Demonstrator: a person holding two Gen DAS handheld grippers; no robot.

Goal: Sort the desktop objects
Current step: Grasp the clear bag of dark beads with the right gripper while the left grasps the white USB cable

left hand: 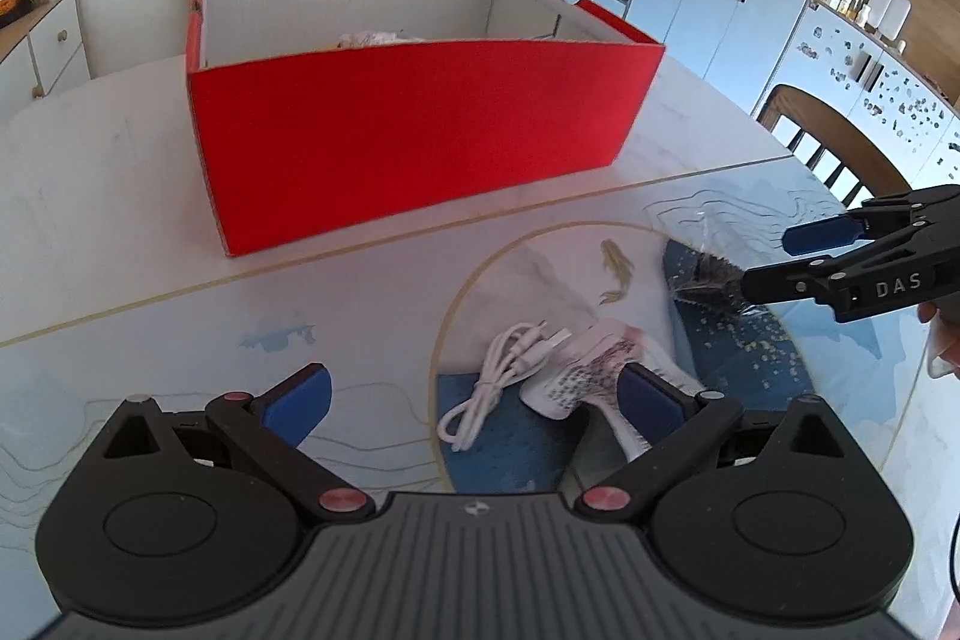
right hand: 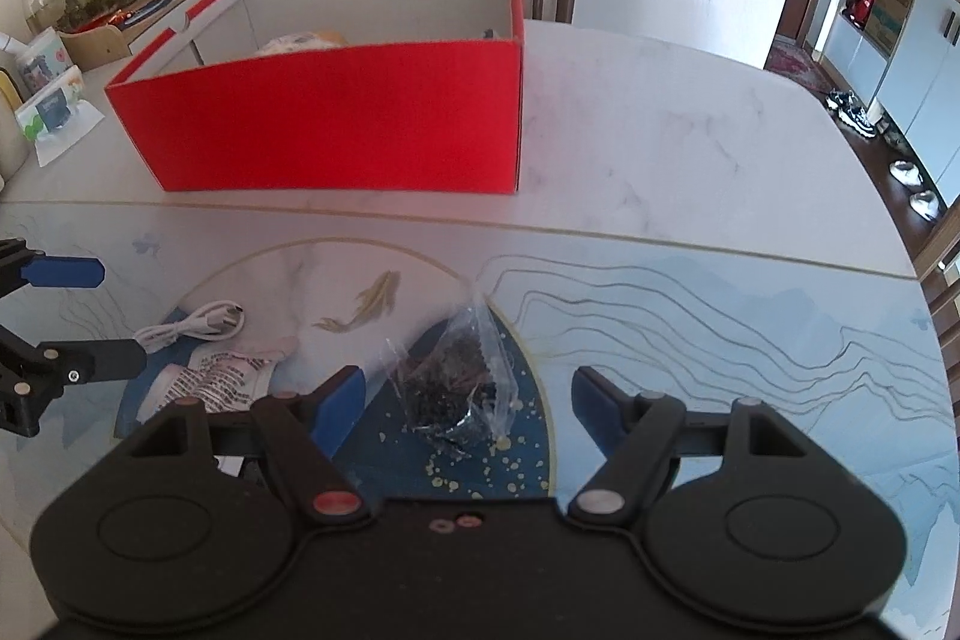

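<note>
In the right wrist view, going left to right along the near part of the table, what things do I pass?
Left tool → white cable → printed white packet → clear bag of dark bits, lying between the right tool's open fingers.

"DAS" is printed on the right claw (left hand: 774, 262).

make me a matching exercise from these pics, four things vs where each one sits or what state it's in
Things:
1. box
2. cable
3. clear bag
4. left tongs

Places or states:
A. between the open right tongs
B. coiled beside a white printed packet
C. open, holding nothing
D. on the far, marble part of the table

Pairs: 1-D, 2-B, 3-A, 4-C
</note>
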